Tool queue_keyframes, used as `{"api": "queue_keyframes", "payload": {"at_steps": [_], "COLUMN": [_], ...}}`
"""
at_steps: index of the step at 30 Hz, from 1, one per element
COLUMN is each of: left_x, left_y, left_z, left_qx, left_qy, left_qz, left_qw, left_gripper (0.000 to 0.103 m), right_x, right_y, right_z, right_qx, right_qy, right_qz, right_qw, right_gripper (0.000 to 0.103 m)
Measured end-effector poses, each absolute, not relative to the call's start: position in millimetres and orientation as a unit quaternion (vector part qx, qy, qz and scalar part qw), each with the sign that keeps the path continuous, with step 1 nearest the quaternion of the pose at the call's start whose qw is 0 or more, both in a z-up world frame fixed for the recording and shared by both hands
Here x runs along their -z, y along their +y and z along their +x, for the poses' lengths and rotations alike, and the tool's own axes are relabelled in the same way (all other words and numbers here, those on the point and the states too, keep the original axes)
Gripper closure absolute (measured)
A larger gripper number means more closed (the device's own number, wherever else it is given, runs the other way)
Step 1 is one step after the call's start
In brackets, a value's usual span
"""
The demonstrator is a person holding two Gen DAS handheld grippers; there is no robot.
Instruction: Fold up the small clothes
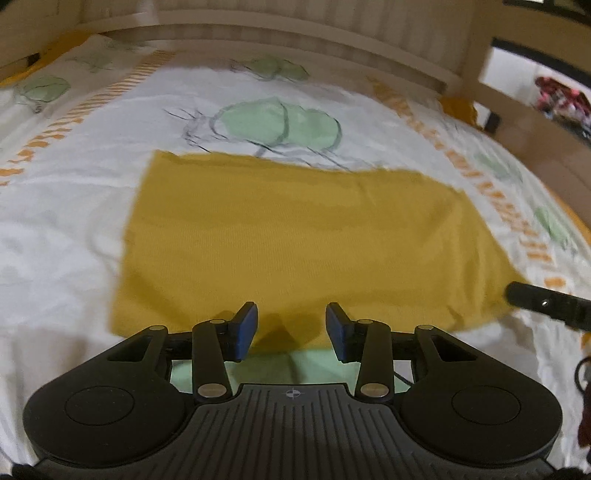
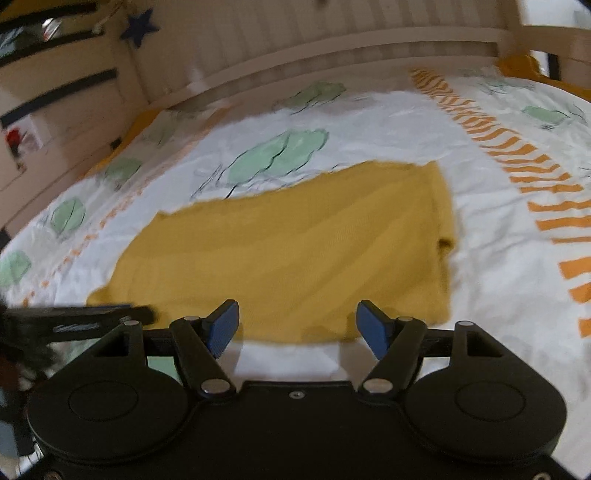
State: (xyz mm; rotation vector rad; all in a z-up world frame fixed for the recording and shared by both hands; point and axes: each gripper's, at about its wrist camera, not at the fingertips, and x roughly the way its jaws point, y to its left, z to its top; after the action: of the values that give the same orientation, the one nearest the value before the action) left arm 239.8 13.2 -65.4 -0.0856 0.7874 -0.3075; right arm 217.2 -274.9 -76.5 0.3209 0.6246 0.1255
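A mustard-yellow garment (image 1: 295,236) lies flat on the bed, folded into a rough rectangle. My left gripper (image 1: 291,314) hovers over its near edge, open, with nothing between the blue pads (image 1: 245,330). In the right wrist view the same garment (image 2: 295,251) stretches from near left to far right, with a small folded lump at its right edge. My right gripper (image 2: 297,314) is open above the near edge, its pads (image 2: 373,328) empty. Each gripper shows in the other's view: the right one (image 1: 546,304) at the garment's right corner, the left one (image 2: 92,317) at its left corner.
The bed cover (image 1: 92,192) is white with green tree prints and orange striped bands, and is wrinkled. A pale wooden bed rail (image 1: 295,37) runs along the far side. A wooden post (image 1: 476,70) stands at the far right. A dark star (image 2: 138,26) hangs on the left rail.
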Motion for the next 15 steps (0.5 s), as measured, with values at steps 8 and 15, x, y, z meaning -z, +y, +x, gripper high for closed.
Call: {"api": "queue_keyframes", "payload": {"at_steps": [8,15], "left_x": [62,77], "left_y": [58,72], "left_z": [263,288], "left_qx": [0.106,0.118], "left_qy": [0.401,0.430], "left_qz": [-0.061,-0.060], "left_qw": [0.908,0.893], "left_gripper": [0.063,0.063], "right_x": [78,106], "right_y": [-337,-370], "right_z": [246,278], "right_qx": [-0.005,-0.021], "right_qy": [0.334,0.371], "right_qz": [0.220,0.297], "right_qw": [0.916,0.880], "right_gripper": [0.027,0.025]}}
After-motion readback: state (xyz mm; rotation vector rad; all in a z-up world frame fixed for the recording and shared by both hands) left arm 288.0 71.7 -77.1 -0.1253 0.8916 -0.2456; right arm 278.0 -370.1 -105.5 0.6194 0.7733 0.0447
